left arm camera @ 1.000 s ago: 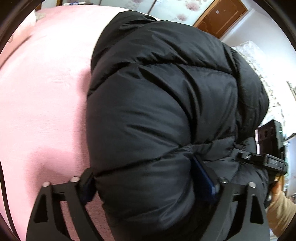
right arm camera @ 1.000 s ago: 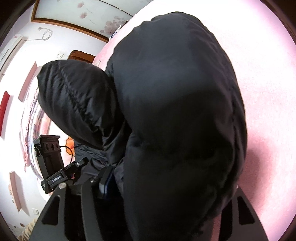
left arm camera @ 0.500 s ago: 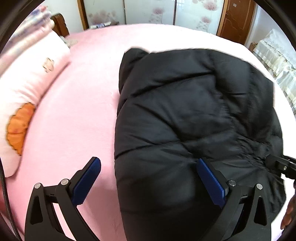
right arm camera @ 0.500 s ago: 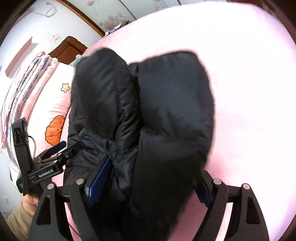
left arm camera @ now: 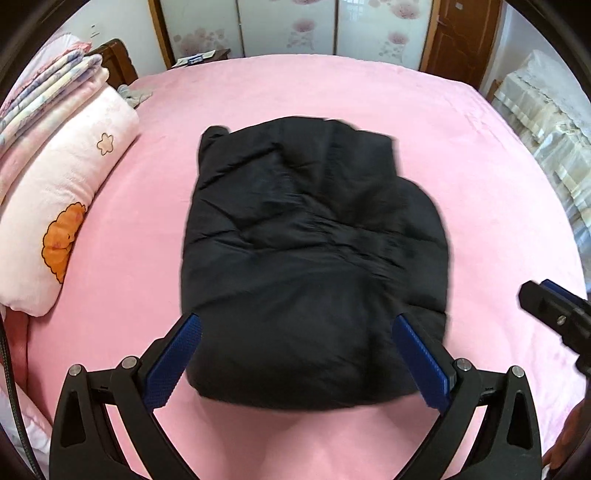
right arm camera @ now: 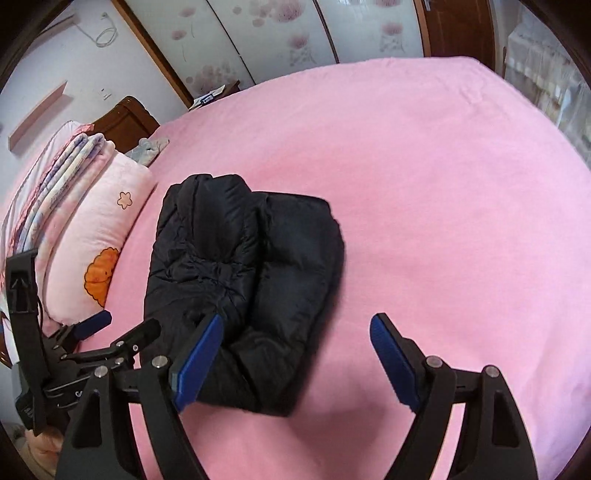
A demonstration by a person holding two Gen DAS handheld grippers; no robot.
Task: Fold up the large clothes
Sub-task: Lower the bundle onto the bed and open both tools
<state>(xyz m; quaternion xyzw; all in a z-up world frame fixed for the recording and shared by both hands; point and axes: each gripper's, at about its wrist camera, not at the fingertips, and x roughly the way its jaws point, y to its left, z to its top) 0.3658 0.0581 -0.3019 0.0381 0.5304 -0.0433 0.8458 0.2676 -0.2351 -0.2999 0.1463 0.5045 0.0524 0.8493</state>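
Observation:
A black puffer jacket (left arm camera: 314,258) lies folded into a thick bundle in the middle of the pink bed (left arm camera: 480,184). My left gripper (left arm camera: 297,332) hangs above its near end, open, the blue pads clear of the fabric. In the right wrist view the jacket (right arm camera: 251,277) sits left of centre. My right gripper (right arm camera: 297,325) is open over its near right edge and holds nothing. The left gripper (right arm camera: 127,323) shows at the lower left of that view. At the right edge of the left wrist view, the right gripper (left arm camera: 543,295) pokes in.
A pink pillow with an orange print (left arm camera: 66,229) and a stack of folded blankets (left arm camera: 44,92) lie along the bed's left side. Flowered wardrobe doors (left arm camera: 295,26) and a wooden door (left arm camera: 461,37) stand behind. Lace-covered furniture (left arm camera: 546,129) is on the right.
Both grippers were pressed into the jacket's near end; they have opened, let go and risen away from it. The jacket now lies folded on the bed.

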